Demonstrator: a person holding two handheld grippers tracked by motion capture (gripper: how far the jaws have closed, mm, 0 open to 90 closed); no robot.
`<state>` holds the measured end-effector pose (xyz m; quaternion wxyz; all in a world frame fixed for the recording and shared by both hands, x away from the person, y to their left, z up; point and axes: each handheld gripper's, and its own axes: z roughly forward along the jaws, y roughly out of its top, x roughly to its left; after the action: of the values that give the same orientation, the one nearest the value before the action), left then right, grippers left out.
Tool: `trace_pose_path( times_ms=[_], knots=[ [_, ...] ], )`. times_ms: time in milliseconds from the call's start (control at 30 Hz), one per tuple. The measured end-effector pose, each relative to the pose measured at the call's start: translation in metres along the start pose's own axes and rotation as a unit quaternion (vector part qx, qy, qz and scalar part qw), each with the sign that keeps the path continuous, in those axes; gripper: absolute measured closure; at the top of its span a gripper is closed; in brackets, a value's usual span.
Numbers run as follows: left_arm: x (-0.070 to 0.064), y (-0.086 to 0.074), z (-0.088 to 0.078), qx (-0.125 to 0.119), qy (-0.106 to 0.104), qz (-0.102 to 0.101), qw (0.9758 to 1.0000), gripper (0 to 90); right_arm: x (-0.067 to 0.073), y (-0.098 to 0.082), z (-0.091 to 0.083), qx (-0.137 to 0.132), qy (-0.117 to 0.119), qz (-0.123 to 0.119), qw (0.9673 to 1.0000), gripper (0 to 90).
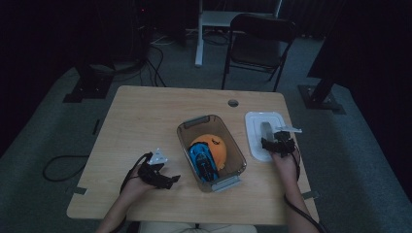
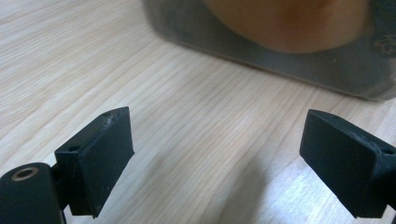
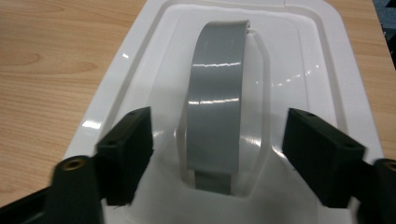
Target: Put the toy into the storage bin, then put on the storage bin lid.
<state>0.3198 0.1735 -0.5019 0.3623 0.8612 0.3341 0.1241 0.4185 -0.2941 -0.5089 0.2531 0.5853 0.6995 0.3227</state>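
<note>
My right gripper (image 1: 278, 139) hangs over the white lid (image 1: 256, 127), which lies flat near the table's (image 1: 141, 116) right edge, just beside the bin (image 1: 187, 128). In the right gripper view its jaws stand well apart, one on either side of the lid's grey handle (image 3: 215, 93); the pads (image 3: 128, 154) do not press on the handle, so nothing is gripped. The handle arches up from the lid's middle and runs away from the camera between the jaws.

My left gripper (image 1: 167, 180) sits low near the table's front-left, its tips turned toward the bin's left wall. In the left gripper view its jaws are wide open with bare wood between them, holding nothing; the bin's smoky wall (image 2: 280, 65) fills the top of that view, something orange blurred behind it.

The bin stands in the table's middle, open, with an orange ball (image 1: 216, 148) and a blue toy (image 1: 201, 162) inside, the toy lying toward the front end.
</note>
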Motion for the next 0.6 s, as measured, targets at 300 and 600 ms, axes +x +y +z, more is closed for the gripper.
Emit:
trace_pose_path(
  times_ms=[300, 600],
  knots=[
    [0.01, -0.007, -0.006, -0.004, 0.017, -0.012, 0.9998, 10.4, 0.0, 0.001, 0.006, 0.005, 0.0, 0.01, 0.9999, 42.1],
    [0.014, -0.015, -0.005, -0.004, 0.026, -0.018, 0.9995, 10.4, 0.002, 0.003, 0.008, 0.013, -0.013, 0.002, 0.9998, 59.5]
  ],
)
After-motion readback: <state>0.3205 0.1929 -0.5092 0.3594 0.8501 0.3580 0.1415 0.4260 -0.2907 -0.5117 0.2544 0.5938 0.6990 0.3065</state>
